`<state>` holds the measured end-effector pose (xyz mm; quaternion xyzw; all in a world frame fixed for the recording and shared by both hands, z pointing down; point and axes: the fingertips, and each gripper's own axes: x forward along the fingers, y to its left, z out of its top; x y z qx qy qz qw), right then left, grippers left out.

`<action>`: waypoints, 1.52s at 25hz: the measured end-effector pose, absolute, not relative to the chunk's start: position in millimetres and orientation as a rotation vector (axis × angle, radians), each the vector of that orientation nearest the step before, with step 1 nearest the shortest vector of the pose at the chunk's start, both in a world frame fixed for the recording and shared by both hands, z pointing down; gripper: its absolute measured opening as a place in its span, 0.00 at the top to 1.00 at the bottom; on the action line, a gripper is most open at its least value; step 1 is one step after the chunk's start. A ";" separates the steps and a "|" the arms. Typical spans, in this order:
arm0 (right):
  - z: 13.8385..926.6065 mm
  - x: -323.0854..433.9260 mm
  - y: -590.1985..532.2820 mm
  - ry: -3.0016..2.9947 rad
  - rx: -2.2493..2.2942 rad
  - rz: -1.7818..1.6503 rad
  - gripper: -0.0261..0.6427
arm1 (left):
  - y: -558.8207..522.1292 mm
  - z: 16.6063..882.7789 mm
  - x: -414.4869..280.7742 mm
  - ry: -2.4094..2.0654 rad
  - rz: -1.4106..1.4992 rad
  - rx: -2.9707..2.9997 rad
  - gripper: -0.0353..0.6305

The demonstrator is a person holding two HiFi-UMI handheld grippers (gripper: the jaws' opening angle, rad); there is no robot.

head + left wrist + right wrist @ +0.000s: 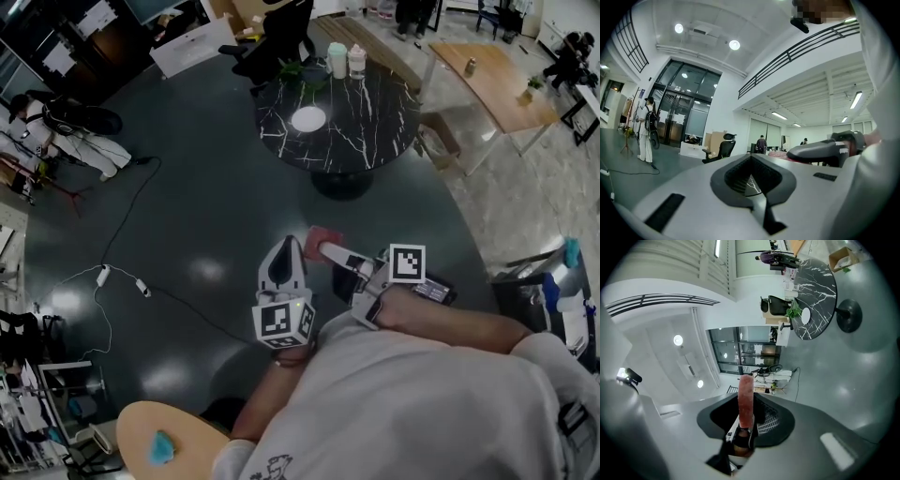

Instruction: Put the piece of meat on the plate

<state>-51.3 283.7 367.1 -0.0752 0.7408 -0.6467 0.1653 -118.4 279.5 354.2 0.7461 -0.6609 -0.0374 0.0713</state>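
Observation:
My right gripper (330, 251) is shut on a flat pink piece of meat (322, 238), which it holds out in front of me above the dark floor. In the right gripper view the piece of meat (746, 397) stands edge-on between the jaws of that gripper (744, 431). The white plate (308, 118) lies on a round black marble table (361, 141) some way ahead; both plate (805, 316) and table (818, 284) show small at the right gripper view's top. My left gripper (285, 266) hangs beside the right one, jaws together, holding nothing (754, 180).
Two bottles (346, 60) and a small plant (298, 71) stand at the table's far edge. A black office chair (277, 37) is behind it, a wooden table (492, 80) at the right. A cable (122, 279) trails over the floor at left. A round wooden top (141, 436) is by my left side.

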 end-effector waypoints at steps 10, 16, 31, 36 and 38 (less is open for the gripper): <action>369.5 -37.1 163.4 2.138 -0.170 -1.846 0.83 | 160.3 357.5 -104.5 -2.007 -0.158 2.208 0.94; 363.6 -11.0 84.4 2.161 -0.141 -1.859 0.83 | 82.8 355.0 -77.5 -2.017 -0.154 2.177 0.94; 374.5 58.4 -40.9 2.078 -0.186 -1.875 0.83 | -48.1 368.9 -8.0 -1.930 -0.099 2.203 0.94; 377.2 68.0 -76.8 2.086 -0.243 -1.819 0.83 | -86.2 368.2 0.6 -1.891 -0.117 2.264 0.94; 377.9 68.9 -89.6 2.082 -0.268 -1.815 0.83 | -100.7 368.3 1.5 -1.870 -0.126 2.282 0.94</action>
